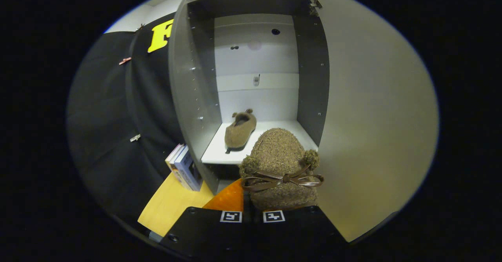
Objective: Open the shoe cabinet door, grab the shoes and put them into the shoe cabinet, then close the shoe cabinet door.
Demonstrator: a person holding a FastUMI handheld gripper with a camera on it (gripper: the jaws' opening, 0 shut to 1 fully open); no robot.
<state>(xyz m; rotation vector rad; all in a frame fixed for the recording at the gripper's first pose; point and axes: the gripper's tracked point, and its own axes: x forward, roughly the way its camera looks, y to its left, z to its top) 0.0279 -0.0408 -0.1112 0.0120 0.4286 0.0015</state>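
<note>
Here the gripper [252, 217] pinches a fuzzy slipper [281, 168], bow [282, 180] nearest, long axis running ahead into the open cabinet [313, 77]. Second slipper [240, 130] on the shelf [213, 150] (lying lengthwise, leaning left); gripper level, just before the shelf edge.

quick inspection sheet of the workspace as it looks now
surface: pale wooden floor or tabletop beside the cabinet, with an orange patch just ahead of the fingers
job's things: shoe cabinet with its door swung open; one brown slipper on the white shelf; second slipper, with a bow, held just ahead of the fingers
clutter: books leaning against the cabinet side
gripper: gripper fingers close together at the second slipper's heel; grip hidden
cables: nothing seen
surroundings: black cloth wall
</note>
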